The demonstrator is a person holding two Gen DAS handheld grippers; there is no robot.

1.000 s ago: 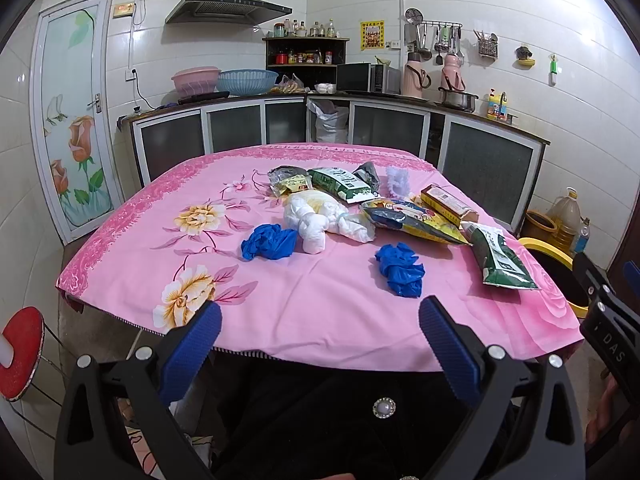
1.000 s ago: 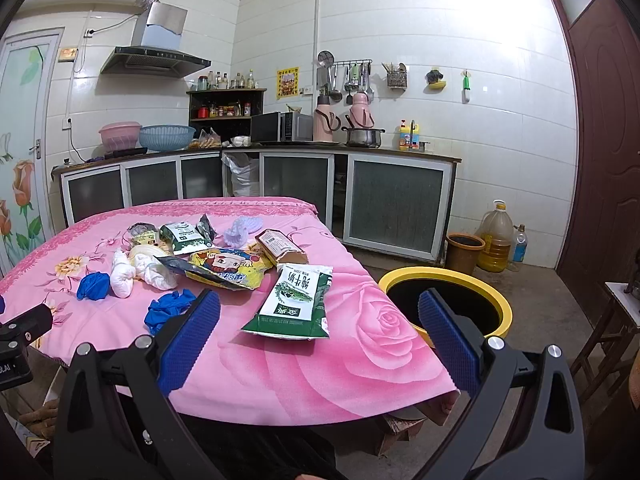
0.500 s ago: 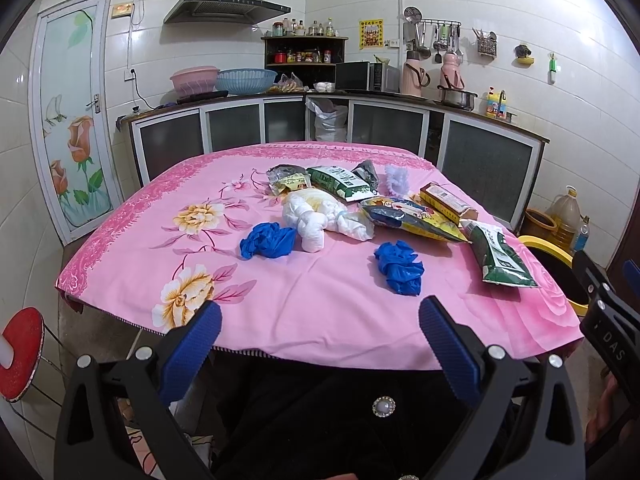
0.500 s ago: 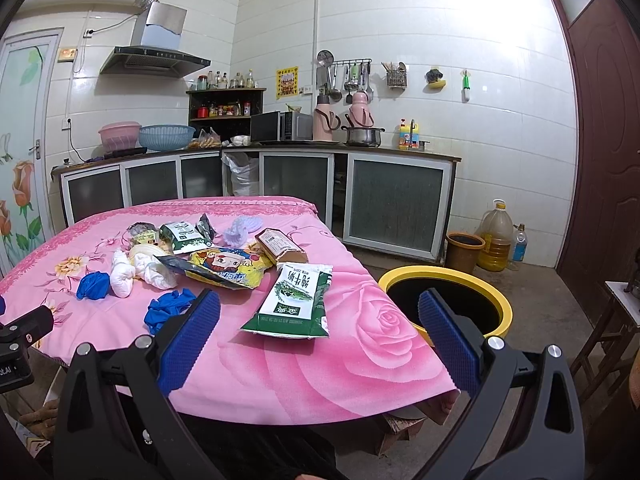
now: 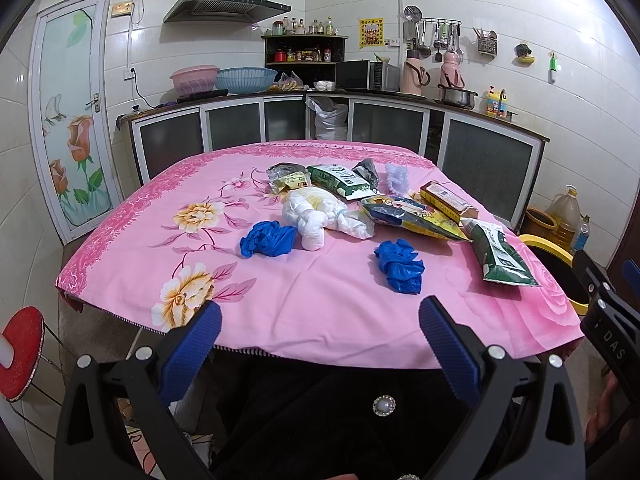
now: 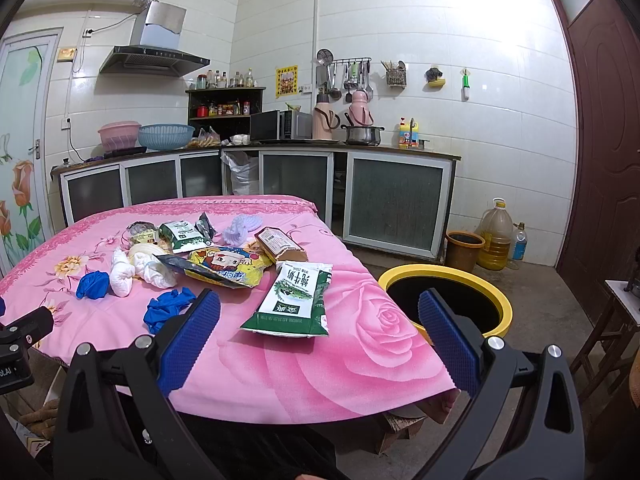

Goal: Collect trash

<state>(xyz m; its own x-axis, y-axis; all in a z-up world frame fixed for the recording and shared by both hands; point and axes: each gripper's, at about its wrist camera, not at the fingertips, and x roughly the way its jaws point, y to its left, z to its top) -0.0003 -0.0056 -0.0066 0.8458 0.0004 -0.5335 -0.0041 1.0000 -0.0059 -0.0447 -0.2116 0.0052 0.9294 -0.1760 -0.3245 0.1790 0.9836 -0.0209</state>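
Trash lies scattered on a pink flowered tablecloth (image 5: 168,240): two crumpled blue gloves (image 5: 267,239) (image 5: 400,267), a knotted white bundle (image 5: 320,218), a green-and-white packet (image 6: 294,300), a yellow snack bag (image 6: 224,268), a brown box (image 6: 280,244) and several smaller wrappers at the back. A yellow-rimmed bin (image 6: 444,300) stands on the floor right of the table. My left gripper (image 5: 320,352) hangs open before the table's near edge, nothing between its fingers. My right gripper (image 6: 318,350) is open too, over the table's near right corner, holding nothing.
Kitchen cabinets (image 6: 396,200) and a counter run along the far wall. An oil jug (image 6: 496,236) and a brown pot (image 6: 464,244) sit on the floor behind the bin. A red stool (image 5: 20,352) stands at the left. A brown door (image 6: 608,160) is on the right.
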